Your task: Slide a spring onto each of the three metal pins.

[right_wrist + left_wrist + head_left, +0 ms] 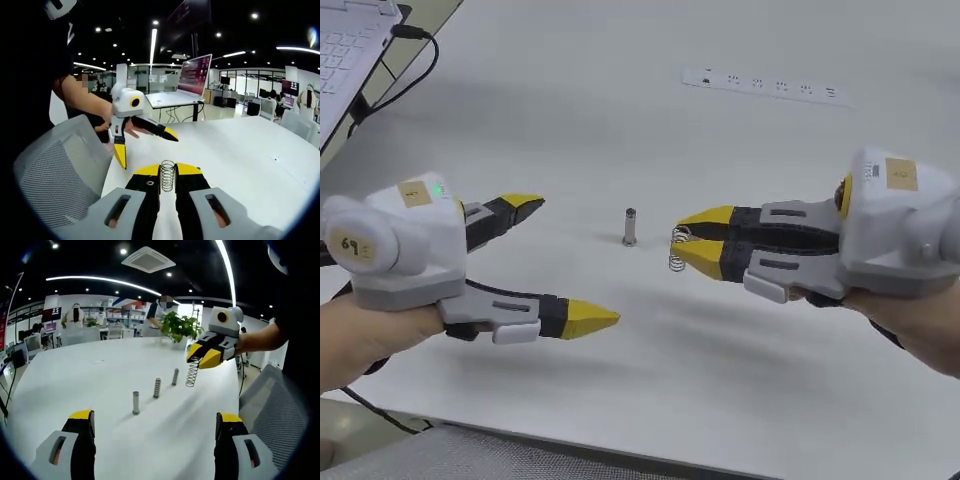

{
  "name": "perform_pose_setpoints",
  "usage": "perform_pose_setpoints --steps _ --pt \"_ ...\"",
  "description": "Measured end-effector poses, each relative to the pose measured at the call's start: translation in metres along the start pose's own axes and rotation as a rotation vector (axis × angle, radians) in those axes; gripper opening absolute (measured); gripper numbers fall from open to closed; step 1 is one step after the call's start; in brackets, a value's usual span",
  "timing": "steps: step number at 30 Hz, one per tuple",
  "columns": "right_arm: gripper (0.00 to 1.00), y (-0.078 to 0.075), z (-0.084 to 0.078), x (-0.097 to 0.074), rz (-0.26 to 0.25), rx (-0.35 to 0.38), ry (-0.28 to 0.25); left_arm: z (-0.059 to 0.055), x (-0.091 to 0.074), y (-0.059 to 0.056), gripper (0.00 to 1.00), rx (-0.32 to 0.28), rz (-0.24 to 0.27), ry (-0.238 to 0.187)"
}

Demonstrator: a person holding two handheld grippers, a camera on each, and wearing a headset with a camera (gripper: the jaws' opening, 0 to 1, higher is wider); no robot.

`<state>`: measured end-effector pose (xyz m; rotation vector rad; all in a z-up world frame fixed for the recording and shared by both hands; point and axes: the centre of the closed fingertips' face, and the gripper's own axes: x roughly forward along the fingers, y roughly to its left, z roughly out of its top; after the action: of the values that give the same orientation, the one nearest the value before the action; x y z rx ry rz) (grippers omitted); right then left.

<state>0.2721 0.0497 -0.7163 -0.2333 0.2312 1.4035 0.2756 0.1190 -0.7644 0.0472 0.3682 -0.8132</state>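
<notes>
3 metal pins (135, 403), 3 springs (192, 374) w/ 2 on pins. 2 grippers: left gripper (578, 260), right gripper (680, 240). 1 power strip (765, 86), 1 laptop (345, 50).

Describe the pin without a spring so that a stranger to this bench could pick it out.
On the white table, a row of three upright pins runs from the left gripper toward the right gripper, which holds a spring. The bare pin stands nearest the left gripper; unlike the middle pin and far pin, both sleeved in coils, it is a smooth grey post.
</notes>
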Motion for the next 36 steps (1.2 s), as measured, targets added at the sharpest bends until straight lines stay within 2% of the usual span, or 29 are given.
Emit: perform_pose_setpoints --steps 10,17,22,27,36 --pt "0.08 -0.019 0.004 0.013 -0.036 -0.017 0.007 -0.003 -0.006 0.003 0.98 -0.006 0.007 0.007" --pt "0.08 -0.037 0.010 0.030 -0.068 -0.019 -0.001 -0.005 -0.010 0.005 0.98 -0.016 0.014 0.004" --pt "0.08 -0.047 0.015 0.040 -0.088 0.018 -0.028 -0.008 -0.012 0.006 0.98 -0.026 0.021 0.009" --pt "0.08 -0.053 0.019 0.048 -0.097 0.024 -0.035 -0.011 -0.015 0.008 0.98 -0.035 0.029 0.009" --pt "0.08 -0.065 0.012 0.059 -0.119 0.064 -0.028 -0.012 -0.015 0.007 0.98 -0.042 0.028 0.013"
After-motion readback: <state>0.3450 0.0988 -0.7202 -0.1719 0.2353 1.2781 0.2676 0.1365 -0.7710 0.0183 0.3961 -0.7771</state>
